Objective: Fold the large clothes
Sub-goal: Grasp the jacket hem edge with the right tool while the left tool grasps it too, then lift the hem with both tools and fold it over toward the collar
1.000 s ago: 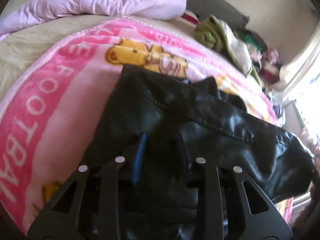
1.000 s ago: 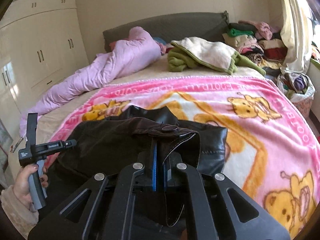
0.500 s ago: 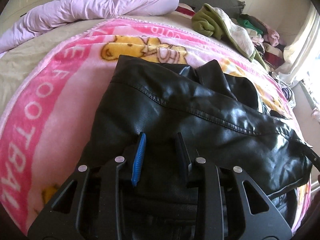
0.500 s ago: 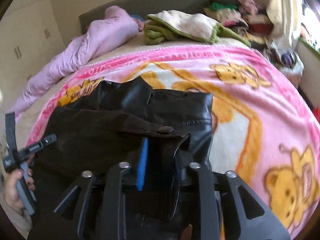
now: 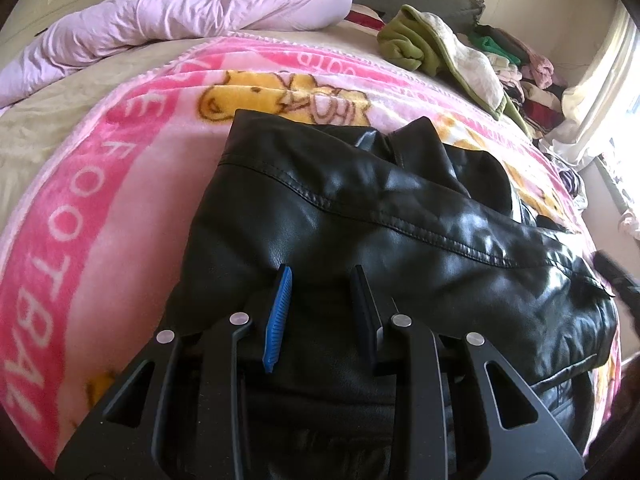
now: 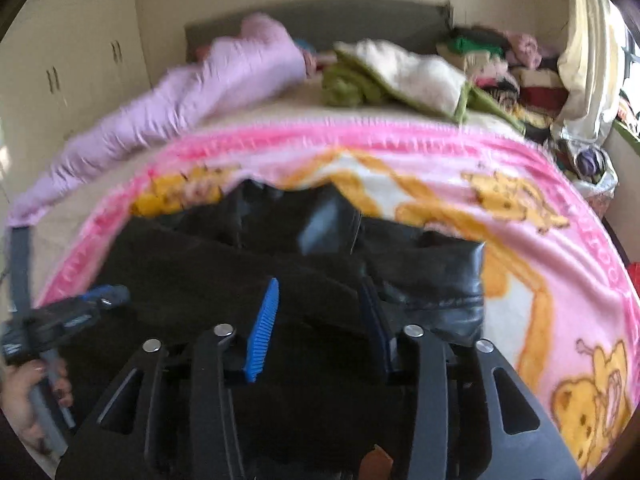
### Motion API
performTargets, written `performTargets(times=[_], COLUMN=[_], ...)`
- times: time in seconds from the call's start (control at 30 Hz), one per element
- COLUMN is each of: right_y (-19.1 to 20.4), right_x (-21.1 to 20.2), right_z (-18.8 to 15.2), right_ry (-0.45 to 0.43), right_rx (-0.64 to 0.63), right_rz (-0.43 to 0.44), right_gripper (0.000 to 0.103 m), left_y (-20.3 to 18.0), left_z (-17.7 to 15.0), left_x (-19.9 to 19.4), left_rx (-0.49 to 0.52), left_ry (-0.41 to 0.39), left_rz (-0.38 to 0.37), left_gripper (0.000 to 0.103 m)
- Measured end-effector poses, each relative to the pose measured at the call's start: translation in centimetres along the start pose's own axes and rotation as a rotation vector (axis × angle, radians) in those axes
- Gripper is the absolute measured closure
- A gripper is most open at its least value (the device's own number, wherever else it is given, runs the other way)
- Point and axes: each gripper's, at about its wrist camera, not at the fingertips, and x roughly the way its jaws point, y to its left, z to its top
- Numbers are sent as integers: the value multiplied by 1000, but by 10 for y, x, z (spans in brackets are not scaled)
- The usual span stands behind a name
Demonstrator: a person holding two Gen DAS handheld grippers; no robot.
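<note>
A black leather jacket [image 5: 400, 240] lies folded on a pink cartoon blanket [image 5: 100, 208] on the bed. My left gripper [image 5: 322, 276] is open just above the jacket's near left part, holding nothing. In the right wrist view the jacket [image 6: 240, 280] fills the near middle, blurred. My right gripper [image 6: 320, 292] is open over its near right part, with nothing between the fingers. The left gripper [image 6: 60, 320] shows at the far left of that view, in a hand.
A pale purple duvet [image 5: 180, 20] lies bunched at the head of the bed. A green and cream garment [image 5: 436, 52] sits at the far right, with stacked clothes [image 6: 512, 72] beyond. Cupboards [image 6: 80, 64] line the left wall. A curtain [image 6: 588, 52] hangs at right.
My right gripper let go of the jacket's edge and opened wide. The jacket flap dropped flat. My left gripper stayed open and lifted slightly.
</note>
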Motion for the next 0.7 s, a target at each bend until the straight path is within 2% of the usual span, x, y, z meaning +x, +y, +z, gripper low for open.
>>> performTargets(times=[0.17, 0.27, 0.43, 0.57, 0.7], right_y=[-9, -15, -14, -10, -3], right_x=[40, 55, 52, 15, -11], right_z=[-18, -31, -34, -32, -38], right_ry=[132, 158, 136, 51, 11], right_rx=[-2, -3, -16, 12, 17], right_rz=[-56, -39, -48, 15, 71], right_gripper=[68, 68, 68, 66, 65], left_y=[2, 1, 0, -9, -27], left_z=[1, 1, 2, 2, -5], left_x=[0, 1, -5, -27, -47], left_rx=[-3, 1, 19, 62, 121], left_ry=[5, 5, -3, -43, -76], left_rz=[-14, -15, -26, -67, -110], left_gripper=[81, 80, 80, 80, 75])
